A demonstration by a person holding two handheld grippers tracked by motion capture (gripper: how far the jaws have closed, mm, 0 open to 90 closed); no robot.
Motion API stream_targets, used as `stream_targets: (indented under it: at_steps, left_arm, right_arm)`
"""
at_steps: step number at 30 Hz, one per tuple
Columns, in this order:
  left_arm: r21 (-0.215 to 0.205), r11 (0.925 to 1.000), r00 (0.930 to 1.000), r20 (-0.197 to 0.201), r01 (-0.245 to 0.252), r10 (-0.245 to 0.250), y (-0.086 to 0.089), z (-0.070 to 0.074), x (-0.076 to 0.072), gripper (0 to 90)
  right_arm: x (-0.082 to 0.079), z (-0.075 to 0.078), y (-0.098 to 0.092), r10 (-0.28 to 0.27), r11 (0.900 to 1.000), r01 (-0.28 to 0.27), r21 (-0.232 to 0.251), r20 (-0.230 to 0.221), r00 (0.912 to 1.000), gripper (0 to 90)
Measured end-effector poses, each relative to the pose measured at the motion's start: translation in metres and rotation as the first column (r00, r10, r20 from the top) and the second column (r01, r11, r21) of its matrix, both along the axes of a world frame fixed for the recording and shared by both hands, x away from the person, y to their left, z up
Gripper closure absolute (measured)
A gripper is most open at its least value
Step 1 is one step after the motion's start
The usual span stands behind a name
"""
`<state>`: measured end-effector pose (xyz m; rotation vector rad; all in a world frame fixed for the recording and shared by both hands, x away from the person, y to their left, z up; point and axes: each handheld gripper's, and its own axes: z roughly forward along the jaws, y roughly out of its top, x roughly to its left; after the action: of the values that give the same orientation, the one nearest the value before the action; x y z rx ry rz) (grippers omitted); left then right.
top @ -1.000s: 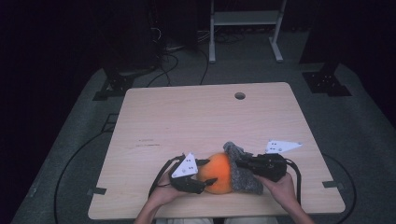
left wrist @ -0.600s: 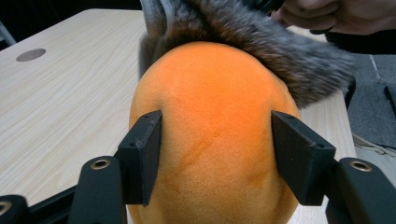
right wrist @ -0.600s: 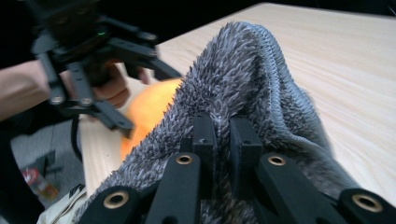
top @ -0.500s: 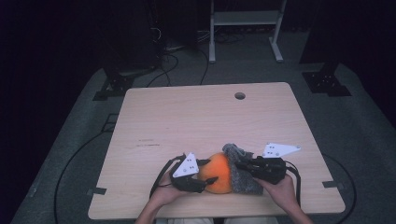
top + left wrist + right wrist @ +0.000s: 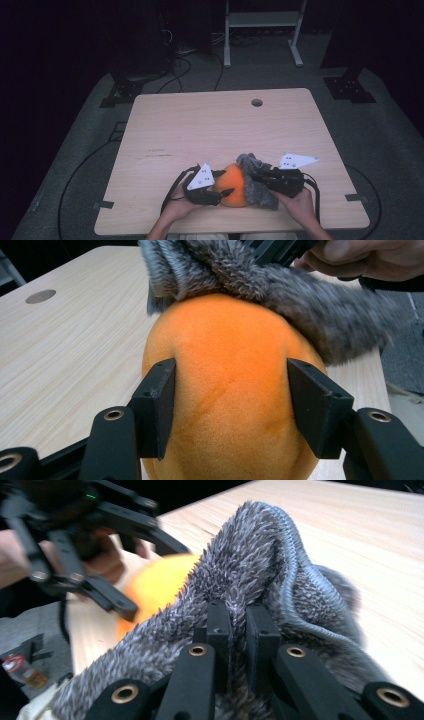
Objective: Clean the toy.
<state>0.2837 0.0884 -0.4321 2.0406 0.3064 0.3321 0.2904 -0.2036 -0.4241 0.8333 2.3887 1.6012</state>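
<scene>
Left gripper (image 5: 227, 405): my jaws had just been closing, clamped on the round orange foam ball (image 5: 227, 390).
Right gripper (image 5: 239, 630): jaws pinched the grey furry cloth (image 5: 250, 565).
Tabletop (image 5: 200, 125): pale wood.

Matt orange foam ball (image 5: 227, 390), shaggy grey fur cover (image 5: 260, 575), pale wood-grain table (image 5: 200, 125)

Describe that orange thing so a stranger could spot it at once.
On the wooden table, look at the near edge, between the person's two hands. The orange foam ball sits there, smooth and bright, half draped by a shaggy grey furry cover.
</scene>
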Motion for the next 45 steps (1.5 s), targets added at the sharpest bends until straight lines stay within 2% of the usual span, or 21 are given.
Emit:
stream_targets:
  at_steps: [3,5,7,9,11,12,13,15,17,20,24,25,27,28,30,32,34,36,38,42,45]
  left_arm:
    - [0.003,1.0,1.0,0.007,0.003,-0.003,-0.001,0.0,0.001,40.0]
    - [0.007,1.0,0.9999,0.012,0.007,-0.007,-0.001,0.0,0.0,40.1]
    - [0.006,0.9999,0.9999,0.01,0.013,-0.013,-0.001,0.0,0.0,40.0]
    - [-0.033,0.9989,0.999,-0.028,0.035,-0.036,0.003,0.002,0.003,34.6]
    - [-0.109,0.9935,0.9966,-0.071,0.034,-0.042,0.012,0.006,0.007,24.8]
    - [-0.131,0.991,0.9958,-0.085,0.023,-0.035,0.015,0.007,0.009,21.6]
    - [-0.133,0.991,0.9942,-0.106,0.005,-0.019,0.016,0.007,0.012,18.3]
    - [-0.065,0.9978,0.986,-0.167,-0.015,0.004,0.012,0.0,0.017,14.8]
    - [-0.066,0.9978,0.9788,-0.205,-0.005,-0.009,0.01,-0.005,0.018,17.6]
    - [-0.068,0.9975,0.9856,-0.169,-0.022,0.01,0.011,-0.004,0.016,34.0]
    - [-0.069,0.9968,0.9878,-0.153,-0.039,0.028,0.01,-0.004,0.015,41.0]
    - [-0.065,0.9972,0.9898,-0.139,-0.038,0.029,0.01,-0.003,0.015,41.6]
    - [-0.064,0.9973,0.9909,-0.132,-0.037,0.028,0.009,-0.003,0.014,42.6]
    - [-0.048,0.9986,0.9944,-0.104,-0.024,0.019,0.006,-0.001,0.011,42.9]
    - [-0.036,0.9992,0.996,-0.089,-0.016,0.012,0.004,0.0,0.009,42.8]
    - [-0.043,0.9991,0.9956,-0.094,-0.004,-0.001,0.005,0.0,0.008,36.7]
    - [-0.077,0.9969,0.9901,-0.14,-0.017,0.006,0.007,-0.001,0.012,22.6]
    - [-0.076,0.9967,0.9835,-0.18,-0.027,0.012,0.004,-0.003,0.016,14.9]
    - [-0.079,0.9966,0.9795,-0.202,-0.023,0.006,0.002,-0.006,0.017,18.1]
    - [-0.078,0.9962,0.9831,-0.182,-0.039,0.024,0.005,-0.005,0.015,36.5]
    - [-0.115,0.9918,0.9881,-0.149,-0.056,0.039,0.005,-0.001,0.013,42.6]
  right_arm:
    - [-0.004,0.003,-0.006,-0.022,1.0,0.022,-0.003,0.004,0.9998,82.2]
    - [-0.012,0.011,0.001,0.013,1.0,-0.014,0.011,0.051,0.9986,82.2]
    - [-0.016,0.015,0.012,0.043,0.999,-0.041,-0.023,0.09,0.995,82.2]
    - [-0.014,0.01,0.018,0.057,0.997,-0.053,-0.052,0.082,0.995,82.2]
    - [-0.011,0.005,0.015,0.059,0.998,-0.058,-0.021,0.056,0.9967,82.3]
    - [-0.011,0.004,0.014,0.049,0.999,-0.048,-0.019,0.056,0.9973,82.2]
    - [-0.011,0.004,0.013,0.046,0.999,-0.045,-0.016,0.054,0.9975,82.3]
    - [-0.01,0.003,0.012,0.048,0.999,-0.048,-0.002,0.05,0.9976,82.2]
    - [-0.01,0.002,0.012,0.047,0.999,-0.048,0.001,0.049,0.9977,82.2]
    - [-0.008,0.001,0.006,0.028,1.0,-0.027,-0.015,0.054,0.9981,82.2]
    - [0.0,-0.002,-0.013,-0.058,0.996,0.059,-0.064,0.014,0.9982,82.2]
    - [0.0,-0.002,-0.015,-0.056,0.997,0.057,-0.052,0.012,0.9984,82.2]
    - [-0.005,0.004,-0.015,-0.036,0.999,0.036,0.008,0.021,0.9991,82.1]
    - [-0.007,0.008,-0.01,0.0,0.999,-0.001,0.039,0.04,0.9992,82.1]
    - [-0.009,0.011,0.001,0.035,0.999,-0.036,0.012,0.071,0.9969,82.1]
    - [-0.007,0.007,0.005,0.04,0.999,-0.04,0.004,0.058,0.9975,82.1]
    - [-0.005,0.002,0.002,0.039,0.999,-0.039,0.023,0.032,0.9987,82.1]
    - [-0.005,-0.001,-0.001,0.03,0.999,-0.031,0.029,0.032,0.999,82.1]
    - [-0.004,-0.001,-0.002,0.031,0.999,-0.032,0.027,0.03,0.9991,82.1]
    - [0.0,-0.005,-0.013,-0.014,1.0,0.014,0.005,0.013,0.9998,82.0]
    - [0.003,-0.005,-0.023,-0.064,0.998,0.064,-0.012,-0.015,0.9979,82.1]
